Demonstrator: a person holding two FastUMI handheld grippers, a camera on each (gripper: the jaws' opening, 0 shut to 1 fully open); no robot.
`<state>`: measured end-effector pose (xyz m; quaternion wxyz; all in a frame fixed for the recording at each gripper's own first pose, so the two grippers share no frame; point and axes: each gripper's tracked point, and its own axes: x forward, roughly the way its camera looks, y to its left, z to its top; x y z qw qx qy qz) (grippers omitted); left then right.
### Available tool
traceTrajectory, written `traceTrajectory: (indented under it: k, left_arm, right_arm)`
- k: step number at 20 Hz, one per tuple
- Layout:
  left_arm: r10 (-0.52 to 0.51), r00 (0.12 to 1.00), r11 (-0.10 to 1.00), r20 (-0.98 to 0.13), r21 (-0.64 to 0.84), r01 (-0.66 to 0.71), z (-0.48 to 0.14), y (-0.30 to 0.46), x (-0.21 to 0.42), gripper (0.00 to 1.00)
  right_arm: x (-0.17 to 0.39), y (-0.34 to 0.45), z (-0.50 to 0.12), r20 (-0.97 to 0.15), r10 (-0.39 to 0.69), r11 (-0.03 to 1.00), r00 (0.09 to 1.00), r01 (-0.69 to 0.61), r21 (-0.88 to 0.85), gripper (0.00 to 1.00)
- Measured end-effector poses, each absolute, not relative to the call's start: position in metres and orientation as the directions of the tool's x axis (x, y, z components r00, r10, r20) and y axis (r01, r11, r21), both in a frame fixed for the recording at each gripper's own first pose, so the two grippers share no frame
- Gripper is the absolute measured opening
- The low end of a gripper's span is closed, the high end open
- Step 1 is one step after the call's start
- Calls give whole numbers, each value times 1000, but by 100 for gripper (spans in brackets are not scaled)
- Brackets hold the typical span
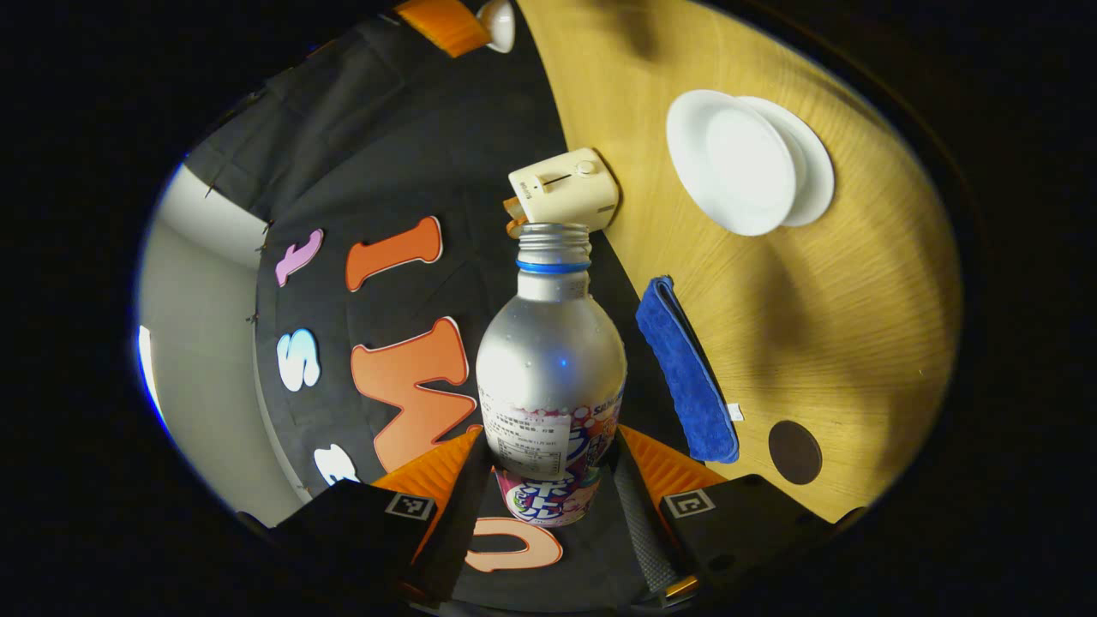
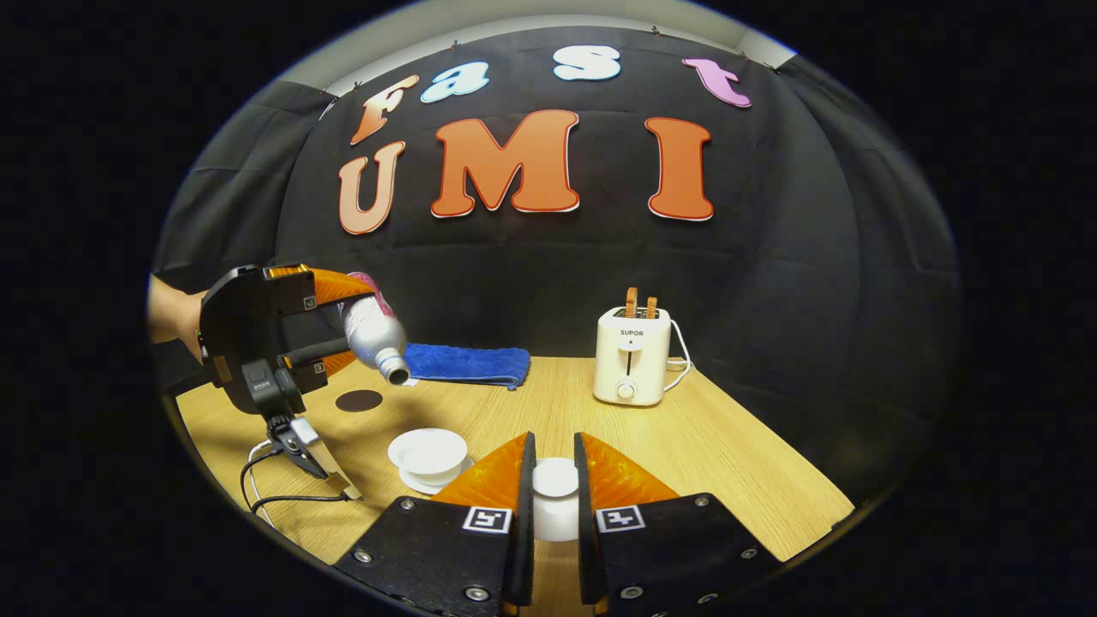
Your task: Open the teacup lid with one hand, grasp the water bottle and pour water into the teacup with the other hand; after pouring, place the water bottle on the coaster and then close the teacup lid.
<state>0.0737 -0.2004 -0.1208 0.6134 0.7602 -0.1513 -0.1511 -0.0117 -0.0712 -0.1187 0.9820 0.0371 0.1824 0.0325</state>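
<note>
My left gripper (image 1: 548,446) is shut on a silver water bottle (image 1: 550,360) with no cap and a printed label. In the right gripper view that gripper (image 2: 353,321), held by a hand, tips the bottle (image 2: 377,338) mouth-down to the right, above and left of the white teacup (image 2: 427,450) on its saucer. No stream of water is visible. The uncovered cup (image 1: 733,163) lies at the upper right in the left gripper view. My right gripper (image 2: 553,446) is shut on the white teacup lid (image 2: 555,480), held above the wooden table to the cup's right. A dark round coaster (image 2: 358,400) (image 1: 794,452) lies bare behind the cup.
A folded blue cloth (image 2: 467,362) (image 1: 686,368) lies at the table's back edge. A white toaster (image 2: 632,356) (image 1: 561,193) with two slices stands at the back right. A black cable (image 2: 257,493) trails from the left gripper near the table's left front edge.
</note>
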Motion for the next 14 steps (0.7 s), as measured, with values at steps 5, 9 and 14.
traceTrajectory:
  k: [5,9,14]
  left_arm:
    - [-418,901,61,116,993,-100,-85,-199,71,82]
    - [-339,920,346,198,936,-74,-63,-179,74,80]
    - [-219,941,637,257,768,-61,-52,-158,81,81]
  right_arm:
    - [-5,-57,-115,-353,91,994,931,-63,92,22]
    - [4,-40,-115,-361,110,992,926,-78,101,22]
    - [18,-13,-111,-352,144,988,925,-115,102,22]
